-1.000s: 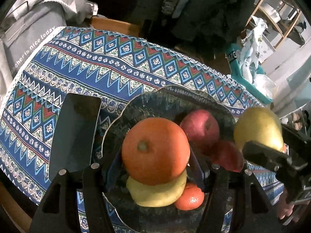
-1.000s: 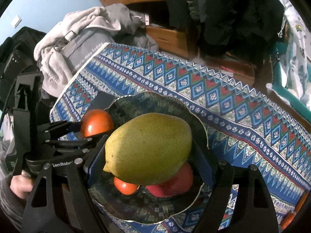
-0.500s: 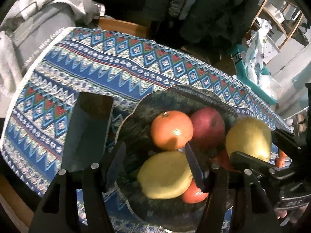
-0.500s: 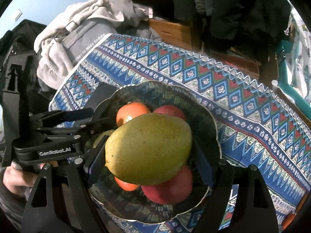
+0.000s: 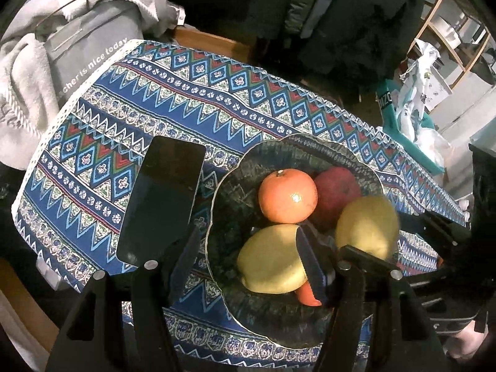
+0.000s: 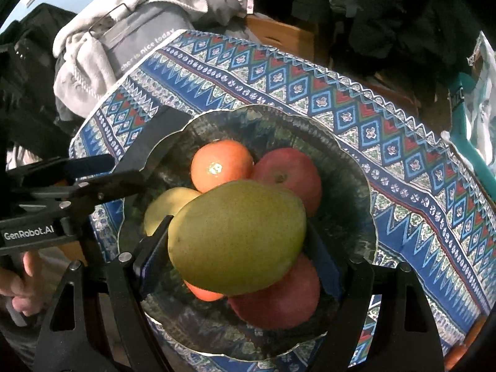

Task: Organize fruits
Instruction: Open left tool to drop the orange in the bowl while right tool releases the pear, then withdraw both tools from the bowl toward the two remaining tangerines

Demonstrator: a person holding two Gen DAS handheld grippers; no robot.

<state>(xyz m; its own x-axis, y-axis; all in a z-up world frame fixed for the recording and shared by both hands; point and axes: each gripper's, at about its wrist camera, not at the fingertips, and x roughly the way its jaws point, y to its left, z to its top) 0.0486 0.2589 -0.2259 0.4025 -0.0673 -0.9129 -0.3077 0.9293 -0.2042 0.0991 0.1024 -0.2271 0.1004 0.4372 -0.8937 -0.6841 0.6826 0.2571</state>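
Observation:
A dark scalloped bowl (image 5: 226, 186) sits on the patterned tablecloth and holds an orange (image 5: 287, 195), a red apple (image 5: 339, 186), a yellow lemon (image 5: 269, 262) and a small orange fruit (image 5: 307, 296). My left gripper (image 5: 248, 257) is open and empty over the bowl's near left rim. My right gripper (image 6: 238, 248) is shut on a green-yellow mango (image 6: 237, 237), held above the bowl (image 6: 350, 173). Under it lie the orange (image 6: 221, 164), two red apples (image 6: 290, 173) and the lemon (image 6: 170, 206). The mango also shows in the left wrist view (image 5: 367, 228).
A black phone (image 5: 162, 198) lies on the tablecloth (image 5: 155, 93) left of the bowl. Grey and white clothes (image 5: 46, 52) are piled past the table's left end. Dark coats hang behind. A teal bag (image 5: 403, 117) stands at the far right.
My left gripper let go of the orange, which now rests in the bowl, and pulled back to the left. My right gripper kept hold of the mango above the bowl.

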